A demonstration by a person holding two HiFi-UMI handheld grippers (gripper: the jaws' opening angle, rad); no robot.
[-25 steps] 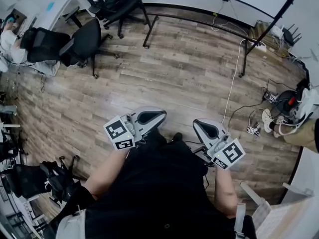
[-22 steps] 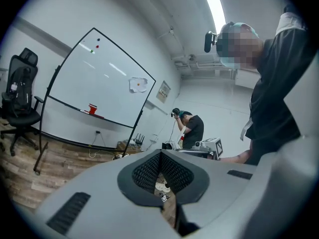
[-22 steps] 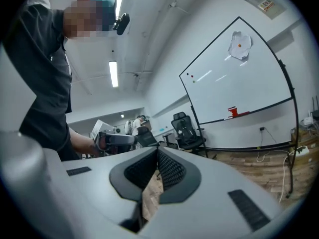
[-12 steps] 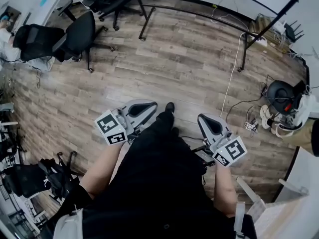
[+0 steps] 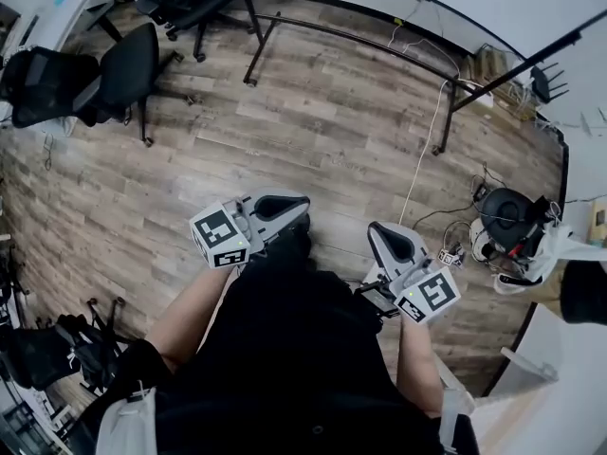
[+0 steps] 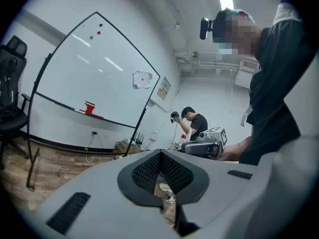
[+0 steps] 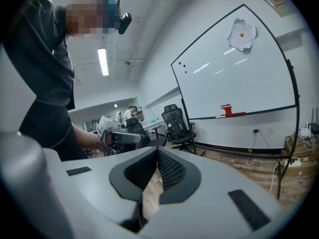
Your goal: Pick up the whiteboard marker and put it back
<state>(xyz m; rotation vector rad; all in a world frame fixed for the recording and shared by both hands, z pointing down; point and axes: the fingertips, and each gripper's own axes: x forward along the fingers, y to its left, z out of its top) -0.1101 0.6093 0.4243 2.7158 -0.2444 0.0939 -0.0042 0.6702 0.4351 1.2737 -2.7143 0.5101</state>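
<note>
left gripper (image 6: 160, 176), jaws drawn in to a thin slit, only a sliver of floor showing between the black pads, nothing held. right gripper (image 7: 155, 180), same story: pads nearly together, a narrow strip of wood floor (image 5: 313, 131) in the gap, nothing held. from the head view both grippers sit out in front of the person's black shirt (image 5: 285, 349), side by side and apart, over bare planks. the whiteboard (image 7: 234, 73) stands across the room on its dark frame, well apart from both grippers. a red block (image 7: 227, 109) rests on its ledge (image 7: 259, 112). the whiteboard marker is in neither gripper. a thin streak (image 7: 218, 116) on the ledge just beside the red block may be it, too small to tell. black office chairs (image 5: 123, 69) stand off to the left, and a white cable (image 5: 422, 150) trails over the floor toward the right.
</note>
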